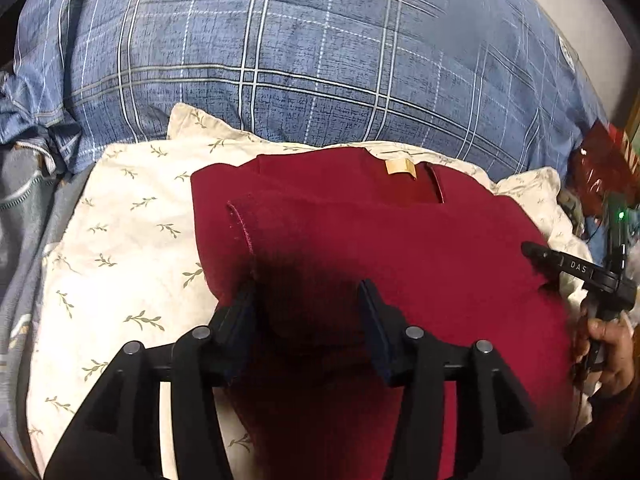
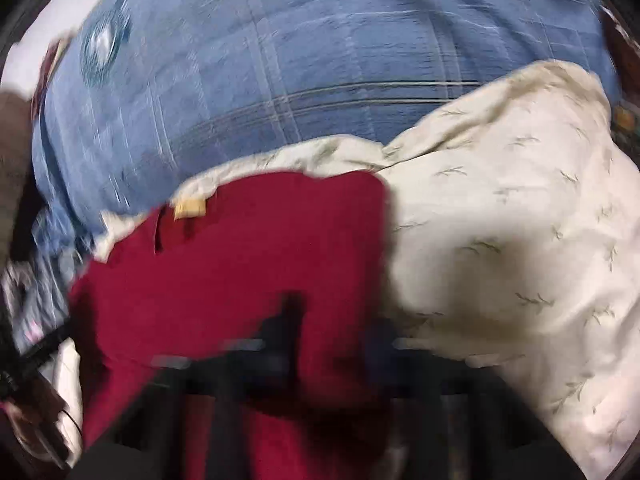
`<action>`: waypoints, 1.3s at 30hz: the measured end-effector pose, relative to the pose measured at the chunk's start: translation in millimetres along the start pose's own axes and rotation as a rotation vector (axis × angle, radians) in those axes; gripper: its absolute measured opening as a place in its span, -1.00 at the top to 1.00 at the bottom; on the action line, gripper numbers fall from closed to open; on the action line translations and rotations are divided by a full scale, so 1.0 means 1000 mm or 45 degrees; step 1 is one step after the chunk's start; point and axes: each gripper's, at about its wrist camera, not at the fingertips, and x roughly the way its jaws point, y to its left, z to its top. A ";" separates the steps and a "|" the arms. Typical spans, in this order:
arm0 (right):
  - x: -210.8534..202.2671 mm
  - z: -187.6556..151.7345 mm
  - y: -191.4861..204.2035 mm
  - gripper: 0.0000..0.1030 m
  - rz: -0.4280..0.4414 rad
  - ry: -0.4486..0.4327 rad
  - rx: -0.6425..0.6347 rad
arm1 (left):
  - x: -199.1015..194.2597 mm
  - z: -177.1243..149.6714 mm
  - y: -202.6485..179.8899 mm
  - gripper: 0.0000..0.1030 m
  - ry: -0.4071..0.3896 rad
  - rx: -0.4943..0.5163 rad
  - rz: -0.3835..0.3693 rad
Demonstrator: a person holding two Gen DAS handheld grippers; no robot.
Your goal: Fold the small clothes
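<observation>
Now mid-fold on the dark red garment (image 1: 360,240), which lies on a cream leaf-print cloth (image 1: 128,216) spread over a blue plaid bedcover (image 1: 320,60). A tan label (image 1: 400,169) shows at the neck, on the side away from me. One flap is already laid across the body, its stitched hem (image 1: 240,224) running down toward my left gripper (image 1: 308,312).

Left gripper: jaws partly apart, set over the near edge of the red fabric. Cloth sits between the pads, though shadow hides whether they pinch it. From the gap I judge they do not.

Right gripper (image 1: 538,266): seen from the left wrist view at the garment's right edge, one finger marked DAS lying along the fabric, my hand (image 1: 608,344) on the handle below. The right wrist view is smeared with motion; the jaws look fairly narrow with red fabric about them, but I cannot tell if they bite.

Step, as I judge it: taking hold of the near edge for the next fold, toward the label.

Next move calls for both grips firm on matching corners, then a level lift so the layered flap does not slide.
</observation>
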 end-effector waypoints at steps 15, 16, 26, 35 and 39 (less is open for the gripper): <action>-0.032 0.013 0.002 -0.11 0.033 -0.152 0.093 | -0.015 0.011 0.041 -0.39 -0.090 -0.150 0.066; -0.028 0.015 0.009 -0.07 0.056 -0.129 0.065 | -0.009 0.014 0.038 -0.39 -0.078 -0.148 0.060; 0.009 0.017 0.010 0.66 -0.084 0.006 0.014 | 0.041 0.012 0.037 -0.60 0.033 -0.102 0.192; -0.033 -0.018 0.031 0.11 -0.026 -0.014 -0.083 | 0.027 0.006 0.027 -0.59 0.003 -0.058 0.252; -0.024 -0.028 0.029 0.13 -0.068 0.010 -0.120 | 0.009 -0.001 0.018 -0.59 -0.016 -0.036 0.262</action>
